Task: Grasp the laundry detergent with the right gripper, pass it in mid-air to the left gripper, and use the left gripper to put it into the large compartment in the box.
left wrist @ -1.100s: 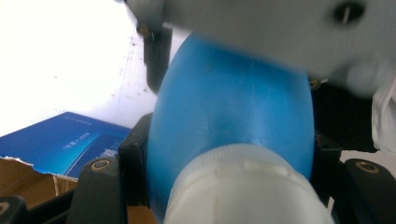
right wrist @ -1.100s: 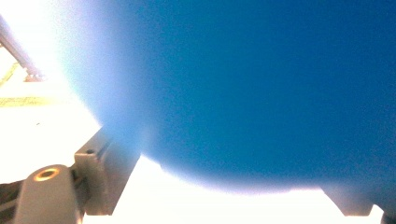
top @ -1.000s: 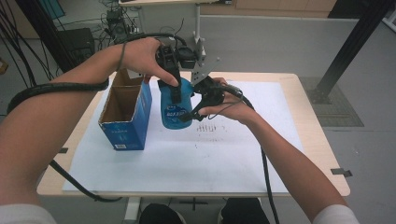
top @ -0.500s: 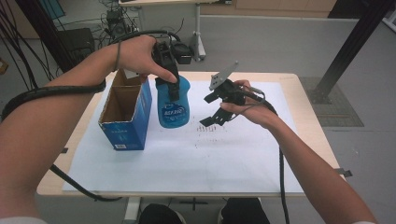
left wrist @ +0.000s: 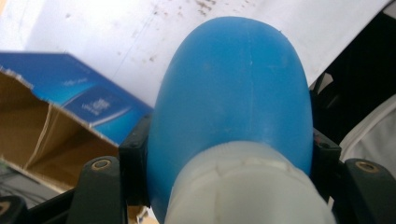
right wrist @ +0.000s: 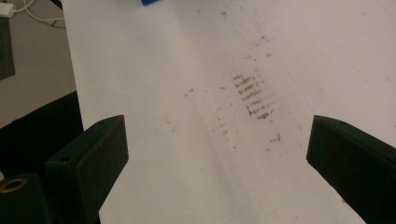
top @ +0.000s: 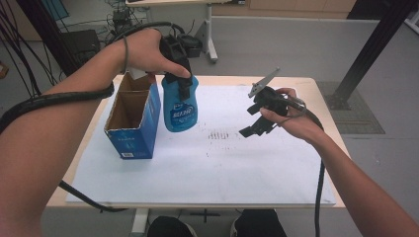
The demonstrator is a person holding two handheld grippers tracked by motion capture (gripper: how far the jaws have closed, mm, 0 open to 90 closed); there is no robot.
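The blue bottle (top: pixel 180 106) hangs upright in your left claw (top: pixel 184 88), clamped at its neck just below the white cap (left wrist: pixel 247 186), its base lifted off the white paper sheet (top: pixel 207 163) and right beside the open blue carton (top: pixel 132 121). In the left gripper view the bottle's rounded shoulder bulges between the two black jaws, which press on it from both sides, with the carton's torn brown flap below and to the left. Your right claw (top: pixel 251 123) hovers over the sheet well apart from the bottle, its jaws spread wide with nothing between them; they have just been opening. In the right gripper view they frame a patch of dark smudges (right wrist: pixel 252 95) on the paper. The sheet covers most of the pale wooden worktop (top: pixel 316 91), leaving a bare strip at the edges. Around it lies grey floor, a black post (top: pixel 370 49) rises at the far right, and cables and equipment crowd the far left corner. Nothing stands between the bottle and the carton's open top.
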